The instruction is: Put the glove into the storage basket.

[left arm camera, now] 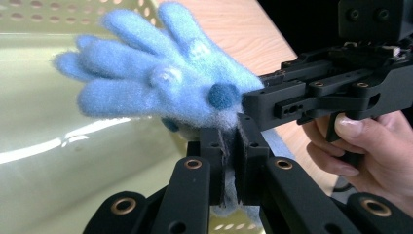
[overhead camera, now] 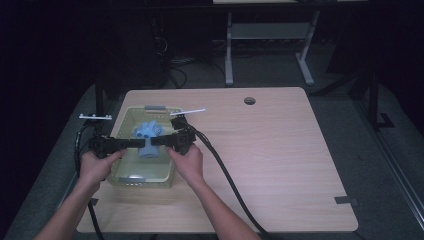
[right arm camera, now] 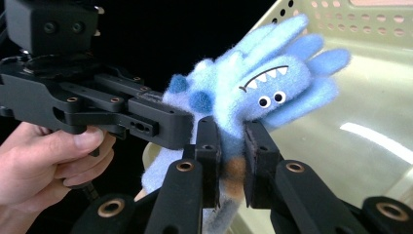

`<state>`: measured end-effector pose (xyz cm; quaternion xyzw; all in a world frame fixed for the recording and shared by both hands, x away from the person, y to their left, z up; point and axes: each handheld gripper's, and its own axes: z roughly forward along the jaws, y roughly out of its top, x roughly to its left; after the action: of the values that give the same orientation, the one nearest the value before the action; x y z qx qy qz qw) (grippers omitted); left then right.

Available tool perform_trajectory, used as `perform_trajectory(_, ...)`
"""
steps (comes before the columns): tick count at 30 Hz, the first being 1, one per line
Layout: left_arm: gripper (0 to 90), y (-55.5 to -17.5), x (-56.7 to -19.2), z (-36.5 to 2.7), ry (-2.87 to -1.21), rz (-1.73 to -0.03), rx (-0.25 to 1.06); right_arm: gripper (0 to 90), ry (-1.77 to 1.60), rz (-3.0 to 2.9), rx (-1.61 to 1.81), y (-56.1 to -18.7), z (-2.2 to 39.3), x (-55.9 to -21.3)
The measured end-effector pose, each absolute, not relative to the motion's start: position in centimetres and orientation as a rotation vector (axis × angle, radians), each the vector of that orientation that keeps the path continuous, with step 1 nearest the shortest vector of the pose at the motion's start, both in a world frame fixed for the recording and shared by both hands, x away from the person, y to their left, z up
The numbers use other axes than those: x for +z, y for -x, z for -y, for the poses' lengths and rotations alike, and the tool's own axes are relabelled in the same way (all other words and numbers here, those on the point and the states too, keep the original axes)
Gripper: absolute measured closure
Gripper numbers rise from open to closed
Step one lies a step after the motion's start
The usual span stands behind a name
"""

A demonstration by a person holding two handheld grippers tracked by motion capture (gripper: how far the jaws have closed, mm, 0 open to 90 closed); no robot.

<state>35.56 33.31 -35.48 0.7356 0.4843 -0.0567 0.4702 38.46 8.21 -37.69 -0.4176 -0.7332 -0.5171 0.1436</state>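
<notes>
A person stands at a light wooden table (overhead camera: 280, 150), a two-jaw gripper in each hand, working over a pale yellow-green plastic basket (overhead camera: 131, 176) that sits near the table's left edge. Between the two tools hangs a fluffy blue monster-face glove (overhead camera: 148, 136), lifted above the basket's floor rather than lying in it. Judging by this, the pick-up is done: the glove is caught from both sides and raised. What is left, most likely, is carrying it clear of the basket or pulling it into shape, and then setting it down; neither has begun.

The left gripper (left arm camera: 229, 161) has its jaws drawn narrow, pinching a thin fold of the glove's fuzzy cuff; the glove's fingers fan up and away from its tips. The right gripper (right arm camera: 229, 151) is also closed on the glove, its pads squeezing the cuff end, where a small brown patch shows, with the toothy face and googly eyes just above its jaws. In the high view the two grippers point at each other, tips almost meeting, with the glove bunched between them over the basket's middle.
</notes>
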Motion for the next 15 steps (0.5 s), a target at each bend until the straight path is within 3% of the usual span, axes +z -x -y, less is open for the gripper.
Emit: perform_trajectory(15, 84.5, -36.0, -37.2, -33.4, -1.884, -1.249, -0.113, 78.3, 1.222, 2.172, -1.374, -39.3, -9.6, -39.8)
